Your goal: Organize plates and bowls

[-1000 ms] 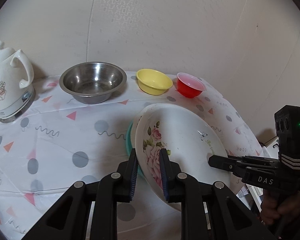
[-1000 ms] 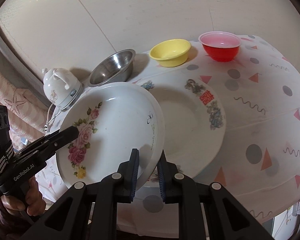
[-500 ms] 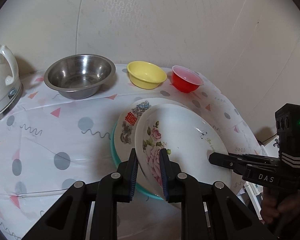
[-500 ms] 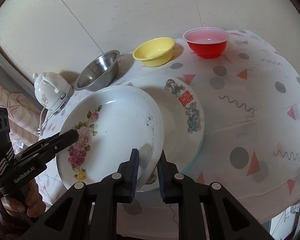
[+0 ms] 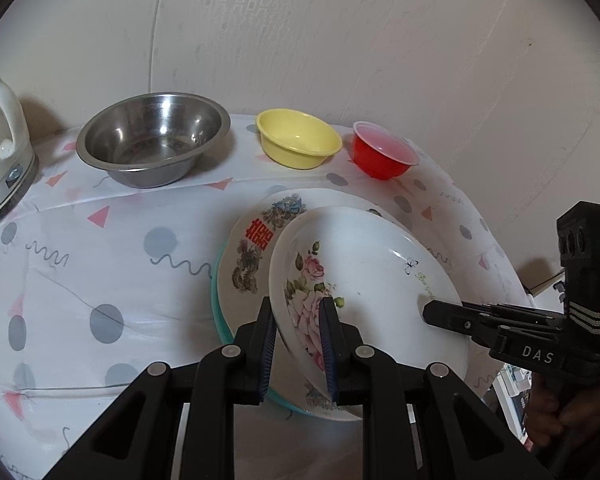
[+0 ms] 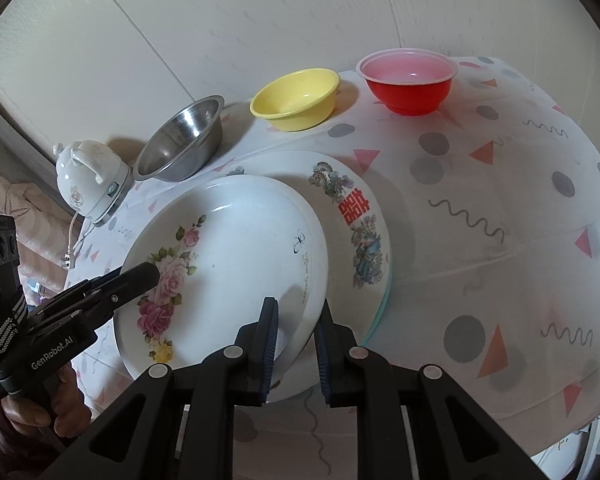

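The left gripper (image 5: 296,344) and the right gripper (image 6: 296,344) each clamp opposite rims of the rose plate (image 5: 364,280), which hangs tilted just over the dragon plate (image 5: 256,256) (a teal rim shows beneath it). Farther back stand a steel bowl (image 5: 152,140), a yellow bowl (image 5: 298,142) and a red bowl (image 5: 384,156); a kettle (image 5: 0,148) sits far left.
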A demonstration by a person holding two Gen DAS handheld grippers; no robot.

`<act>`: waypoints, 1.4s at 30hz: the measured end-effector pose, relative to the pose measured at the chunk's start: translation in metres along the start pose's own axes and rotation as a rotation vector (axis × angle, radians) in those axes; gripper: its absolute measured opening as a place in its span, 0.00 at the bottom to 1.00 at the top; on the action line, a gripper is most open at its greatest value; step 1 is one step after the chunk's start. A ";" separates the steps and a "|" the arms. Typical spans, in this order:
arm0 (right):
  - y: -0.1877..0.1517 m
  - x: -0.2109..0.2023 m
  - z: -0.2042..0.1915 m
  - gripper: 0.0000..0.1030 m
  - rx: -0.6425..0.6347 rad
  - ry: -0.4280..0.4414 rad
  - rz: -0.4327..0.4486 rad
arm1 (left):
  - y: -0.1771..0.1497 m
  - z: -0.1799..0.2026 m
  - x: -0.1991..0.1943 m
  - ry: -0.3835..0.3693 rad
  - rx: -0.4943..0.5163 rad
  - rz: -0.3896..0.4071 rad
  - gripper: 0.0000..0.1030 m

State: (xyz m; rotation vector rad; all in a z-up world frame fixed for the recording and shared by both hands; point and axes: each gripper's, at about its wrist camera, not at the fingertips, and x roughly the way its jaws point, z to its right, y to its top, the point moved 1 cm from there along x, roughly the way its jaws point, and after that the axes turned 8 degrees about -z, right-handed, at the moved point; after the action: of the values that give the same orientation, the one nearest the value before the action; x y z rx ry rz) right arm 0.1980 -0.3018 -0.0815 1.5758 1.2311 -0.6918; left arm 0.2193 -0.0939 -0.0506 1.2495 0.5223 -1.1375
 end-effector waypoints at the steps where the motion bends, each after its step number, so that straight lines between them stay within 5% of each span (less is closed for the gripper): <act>1: 0.001 0.001 0.000 0.17 -0.001 -0.003 -0.003 | 0.001 0.000 0.002 0.004 -0.001 -0.003 0.19; 42: 0.016 0.015 -0.012 0.21 -0.100 -0.188 -0.042 | 0.000 -0.001 0.012 0.055 -0.008 -0.048 0.23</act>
State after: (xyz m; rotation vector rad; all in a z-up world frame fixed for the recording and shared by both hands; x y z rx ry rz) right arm 0.2159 -0.2851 -0.0847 1.3741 1.1446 -0.7754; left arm 0.2243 -0.0976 -0.0603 1.2697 0.6002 -1.1432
